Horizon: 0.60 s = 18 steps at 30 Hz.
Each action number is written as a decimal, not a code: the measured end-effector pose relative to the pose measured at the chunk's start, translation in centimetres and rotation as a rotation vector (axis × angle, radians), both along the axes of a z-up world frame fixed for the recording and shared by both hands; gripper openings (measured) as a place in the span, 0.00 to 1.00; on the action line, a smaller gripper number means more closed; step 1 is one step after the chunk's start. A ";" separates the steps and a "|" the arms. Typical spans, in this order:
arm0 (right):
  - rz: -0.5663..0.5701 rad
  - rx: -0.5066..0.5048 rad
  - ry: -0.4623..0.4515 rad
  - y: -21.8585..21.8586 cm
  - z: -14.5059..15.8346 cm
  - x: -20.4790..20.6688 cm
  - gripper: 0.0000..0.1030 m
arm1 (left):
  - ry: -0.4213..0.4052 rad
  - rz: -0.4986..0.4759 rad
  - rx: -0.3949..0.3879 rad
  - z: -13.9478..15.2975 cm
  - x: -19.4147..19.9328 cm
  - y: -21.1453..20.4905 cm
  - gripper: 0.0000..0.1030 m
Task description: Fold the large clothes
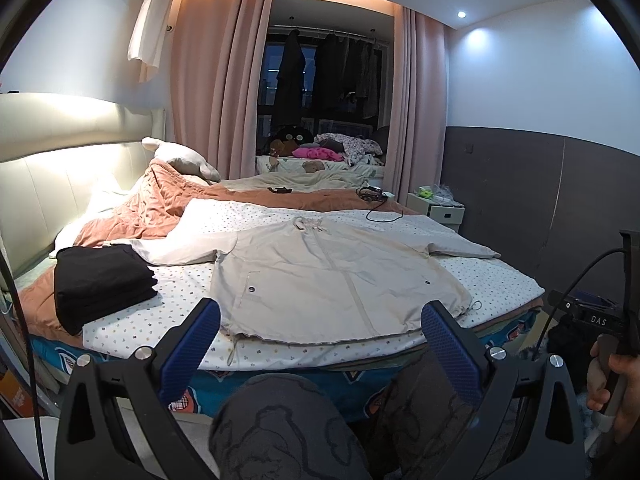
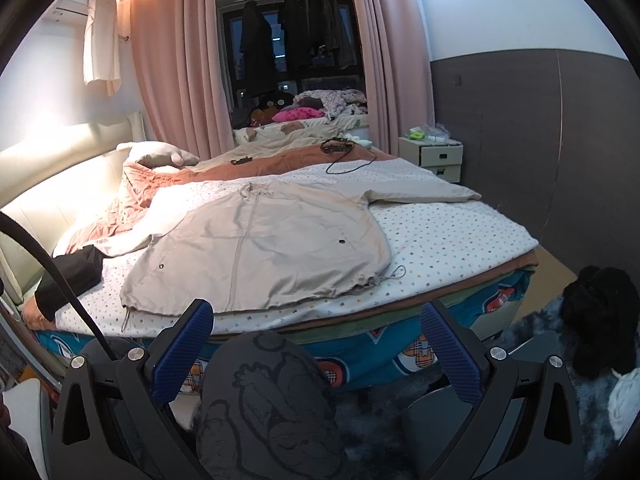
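Grippers first: left gripper (image 1: 320, 336) and right gripper (image 2: 316, 334) both spread wide, empty, held short of bed (image 2: 460, 236). Jacket (image 1: 332, 280) spread flat, front up, sleeves out, hem at near edge. No fold started. Black pile (image 1: 102, 278) folded at left, likely done.

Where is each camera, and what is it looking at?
Left wrist: sits on the left gripper, open, facing the bed; knees and the other hand show.
Right wrist: sits on the right gripper, open, facing the bed from further right; one knee shows.
Both see the beige jacket spread flat and the folded black clothes.
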State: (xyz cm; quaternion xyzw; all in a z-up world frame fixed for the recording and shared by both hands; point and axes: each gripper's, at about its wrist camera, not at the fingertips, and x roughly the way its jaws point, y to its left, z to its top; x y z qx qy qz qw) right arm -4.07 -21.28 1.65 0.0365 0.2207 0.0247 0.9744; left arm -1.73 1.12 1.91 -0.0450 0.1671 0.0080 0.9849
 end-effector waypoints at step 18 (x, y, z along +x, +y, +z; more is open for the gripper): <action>0.016 0.014 0.038 1.1 0.0 9.2 1.00 | 0.052 0.043 -0.027 -1.1 8.4 2.5 1.00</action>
